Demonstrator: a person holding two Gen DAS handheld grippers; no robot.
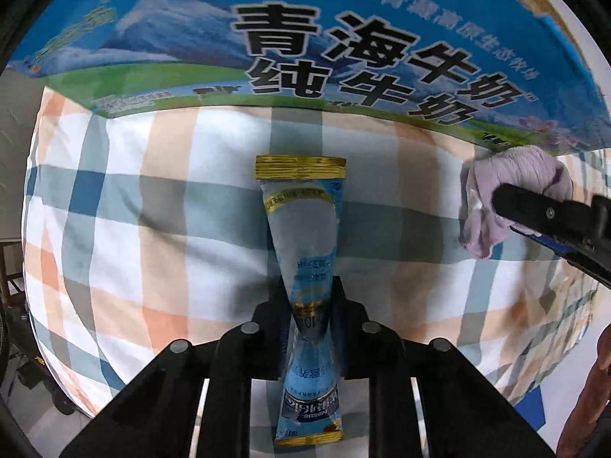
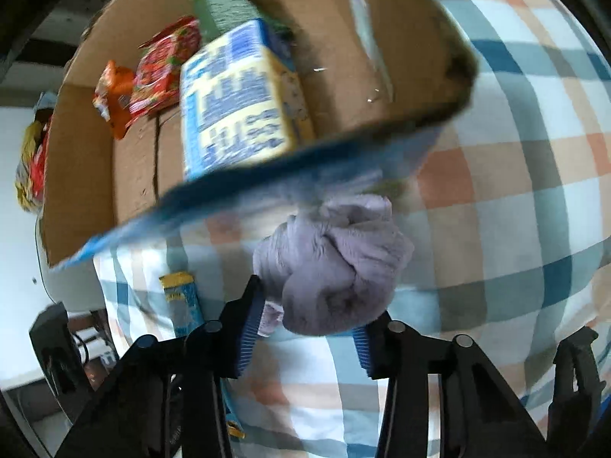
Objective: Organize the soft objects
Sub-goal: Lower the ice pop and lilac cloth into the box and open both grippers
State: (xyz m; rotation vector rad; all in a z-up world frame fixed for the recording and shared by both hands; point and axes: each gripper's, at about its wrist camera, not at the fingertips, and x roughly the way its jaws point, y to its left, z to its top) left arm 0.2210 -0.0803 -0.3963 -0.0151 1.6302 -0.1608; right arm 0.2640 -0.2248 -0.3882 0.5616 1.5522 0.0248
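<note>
My left gripper [image 1: 311, 297] is shut on a long light-blue sachet with gold ends [image 1: 301, 229], held above the checked cloth [image 1: 152, 210]. My right gripper [image 2: 313, 316] is shut on a bunched lilac cloth [image 2: 336, 267], held just in front of the open cardboard box [image 2: 84, 160]. In the left wrist view the lilac cloth [image 1: 511, 187] and the right gripper's finger [image 1: 542, 210] show at the right, below the box's blue printed wall [image 1: 343, 38]. The sachet's gold end [image 2: 179, 286] also shows in the right wrist view.
Inside the box lie a yellow-and-blue carton [image 2: 236, 103], red and orange snack packets [image 2: 160, 65], a green item [image 2: 225, 7] and a brown cardboard piece [image 2: 362, 45]. More packets [image 2: 30, 164] lie outside its left wall. A hand [image 1: 595, 374] shows at the right edge.
</note>
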